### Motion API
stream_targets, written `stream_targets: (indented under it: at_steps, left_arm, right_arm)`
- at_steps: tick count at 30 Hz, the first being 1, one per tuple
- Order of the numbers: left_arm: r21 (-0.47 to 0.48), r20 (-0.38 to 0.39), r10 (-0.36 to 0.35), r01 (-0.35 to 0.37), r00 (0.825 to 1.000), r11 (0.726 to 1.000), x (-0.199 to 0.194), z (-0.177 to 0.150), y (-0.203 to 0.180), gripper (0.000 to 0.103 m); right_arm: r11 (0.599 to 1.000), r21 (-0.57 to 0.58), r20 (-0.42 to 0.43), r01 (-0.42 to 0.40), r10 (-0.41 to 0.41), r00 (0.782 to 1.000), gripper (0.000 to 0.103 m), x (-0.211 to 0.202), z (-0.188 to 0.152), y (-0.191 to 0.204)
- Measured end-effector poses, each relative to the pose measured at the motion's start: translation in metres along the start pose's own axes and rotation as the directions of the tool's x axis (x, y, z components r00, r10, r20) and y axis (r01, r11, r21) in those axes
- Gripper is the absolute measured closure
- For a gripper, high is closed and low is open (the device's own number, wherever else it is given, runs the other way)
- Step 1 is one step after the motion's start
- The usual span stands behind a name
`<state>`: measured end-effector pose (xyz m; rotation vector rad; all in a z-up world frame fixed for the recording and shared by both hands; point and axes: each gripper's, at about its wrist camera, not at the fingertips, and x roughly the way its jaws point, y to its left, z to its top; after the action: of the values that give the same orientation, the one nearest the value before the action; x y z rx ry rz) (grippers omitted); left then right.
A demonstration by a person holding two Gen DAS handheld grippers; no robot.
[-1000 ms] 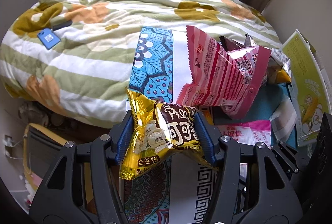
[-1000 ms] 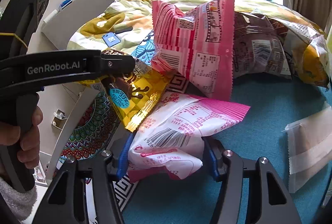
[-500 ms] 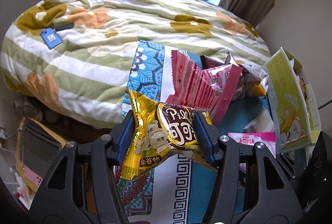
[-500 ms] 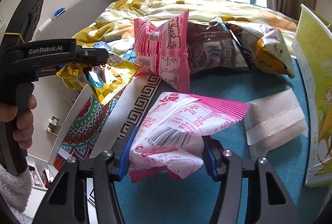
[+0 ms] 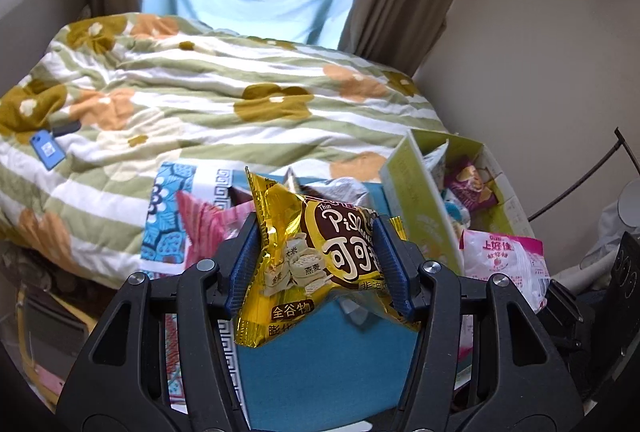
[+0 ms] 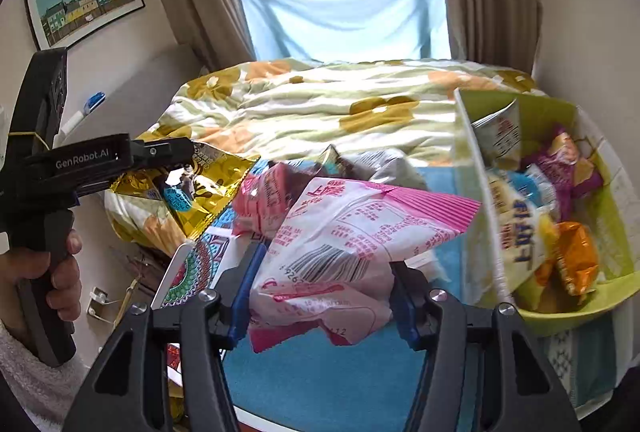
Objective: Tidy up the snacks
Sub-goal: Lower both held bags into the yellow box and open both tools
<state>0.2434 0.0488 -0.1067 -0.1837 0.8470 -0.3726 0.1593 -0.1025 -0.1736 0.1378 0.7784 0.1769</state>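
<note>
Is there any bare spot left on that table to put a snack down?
Yes: the plain teal cloth directly below the pink-and-white snack bag, left of the green cardboard box. The far edge is crowded with the pink striped bag and others; the box is nearly full.

Gold snack bag point(image 5: 320, 264) hides snack pile behind it; pink striped bag point(image 5: 202, 224) blurred, half covered. Green box point(image 6: 592, 216) lower contents hidden by its near wall. Pink-white bag point(image 5: 506, 264) partly hidden behind gripper frame.

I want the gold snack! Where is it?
The gold snack bag is pinched in the left gripper, held up above the blue cloth, left of the green box.
</note>
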Motion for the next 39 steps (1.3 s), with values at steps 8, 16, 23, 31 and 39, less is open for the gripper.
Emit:
stream_targets:
  at_steps: [8, 16, 23, 31, 39]
  left_arm:
    - [0.054, -0.003, -0.104, 0.104, 0.995, 0.993, 0.046, 0.022, -0.131, 0.051]
    - [0.054, -0.074, -0.115, 0.119, 0.991, 0.991, 0.112, 0.011, -0.238, 0.051]
    - [0.096, -0.109, -0.033, 0.043, 0.993, 0.994, 0.136, -0.016, -0.282, 0.001]
    - [0.110, -0.109, 0.004, 0.008, 0.994, 0.994, 0.129, -0.024, -0.278, 0.001]
    - [0.154, -0.031, 0.115, -0.109, 0.993, 0.982, 0.110, -0.022, -0.272, 0.001]
  right_arm:
    - [0.992, 0.057, 0.065, 0.114, -0.118, 0.991, 0.049, -0.062, 0.037, -0.106]
    - [0.988, 0.048, 0.054, 0.148, -0.151, 0.987, 0.049, -0.087, 0.061, -0.207]
    - [0.994, 0.038, 0.035, 0.104, -0.105, 0.994, 0.049, -0.086, 0.069, -0.261]
    - [0.997, 0.064, 0.005, 0.053, -0.054, 0.999, 0.049, -0.072, 0.063, -0.279]
    - [0.999, 0.021, -0.047, 0.027, -0.026, 0.999, 0.049, -0.056, 0.069, -0.280]
